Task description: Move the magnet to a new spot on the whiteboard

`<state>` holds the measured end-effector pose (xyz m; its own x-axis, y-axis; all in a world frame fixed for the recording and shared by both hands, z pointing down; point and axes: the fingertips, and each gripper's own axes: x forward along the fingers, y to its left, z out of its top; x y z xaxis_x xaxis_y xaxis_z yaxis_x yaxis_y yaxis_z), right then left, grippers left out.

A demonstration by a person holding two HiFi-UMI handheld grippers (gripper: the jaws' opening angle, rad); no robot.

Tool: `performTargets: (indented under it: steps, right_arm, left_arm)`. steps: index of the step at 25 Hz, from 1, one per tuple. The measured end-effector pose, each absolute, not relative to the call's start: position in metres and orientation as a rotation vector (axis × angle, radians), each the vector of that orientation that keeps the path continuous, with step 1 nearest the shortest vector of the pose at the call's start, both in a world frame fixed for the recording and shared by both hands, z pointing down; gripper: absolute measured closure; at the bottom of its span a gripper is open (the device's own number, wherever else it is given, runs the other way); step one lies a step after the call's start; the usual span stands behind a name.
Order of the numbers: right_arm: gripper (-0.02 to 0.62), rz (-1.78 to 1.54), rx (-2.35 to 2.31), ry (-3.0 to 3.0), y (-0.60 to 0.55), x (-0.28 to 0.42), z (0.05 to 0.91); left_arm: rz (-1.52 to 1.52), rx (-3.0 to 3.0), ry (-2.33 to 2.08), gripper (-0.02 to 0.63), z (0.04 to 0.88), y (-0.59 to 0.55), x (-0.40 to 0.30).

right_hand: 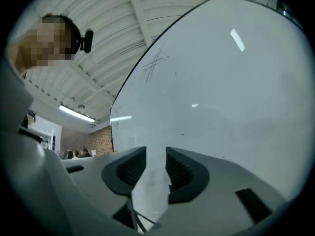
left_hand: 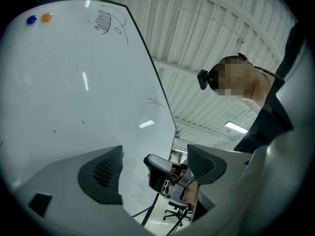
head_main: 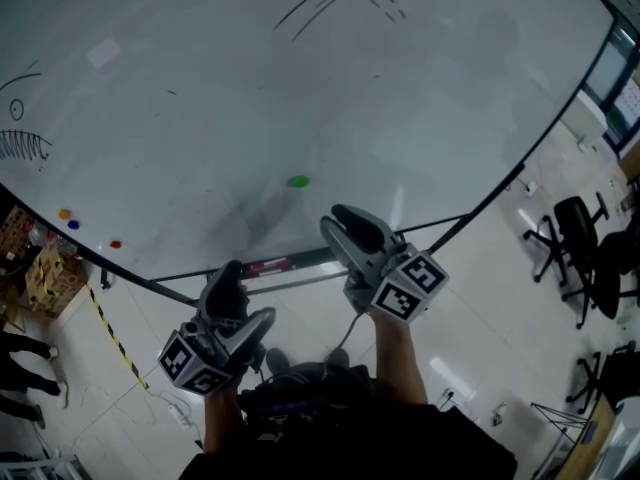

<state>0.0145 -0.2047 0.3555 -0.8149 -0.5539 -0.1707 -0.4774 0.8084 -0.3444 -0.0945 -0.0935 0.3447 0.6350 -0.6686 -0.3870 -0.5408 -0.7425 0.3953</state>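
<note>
Green round magnet (head_main: pixel 299 181) sits on the white whiteboard (head_main: pixel 200 88), near the middle of its lower edge, untouched. Left gripper (head_main: pixel 225 278): below that edge, jaws spread wide, empty. Right gripper (head_main: pixel 345 218): tips just under the magnet, jaws a narrow gap apart, empty. Small orange magnet (head_main: pixel 64 213), blue magnet (head_main: pixel 73 224) and red magnet (head_main: pixel 115 244): lower-left edge.

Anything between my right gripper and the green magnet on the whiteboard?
Nothing visible does. The green magnet sits alone on bare whiteboard, just above and left of the right gripper in the head view. That gripper's jaws are apart with nothing between them.
</note>
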Motion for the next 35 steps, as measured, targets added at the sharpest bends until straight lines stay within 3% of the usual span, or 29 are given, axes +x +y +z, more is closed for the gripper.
performTargets:
  steps: [6,15,26,35]
  right_arm:
    - [0.451,-0.700,-0.456,2.592,-0.187,0.033,0.354]
    - [0.462,-0.855,-0.200,2.483,-0.162,0.066,0.349]
    - [0.462,-0.937,-0.196,2.444,-0.153,0.078,0.371]
    - [0.462,-0.879,-0.300,2.497,-0.127,0.054,0.359]
  left_arm:
    - [-0.744,2.614,-1.014,0.200,0.344,-0.091,-0.071]
    - [-0.711,2.597,-1.066,0.201,0.347,-0.081,-0.032]
    - [-0.642,2.567,-1.139,0.201,0.360,-0.060,-0.022]
    - [-0.721,2.585,-1.033,0.201,0.353,-0.036,-0.055]
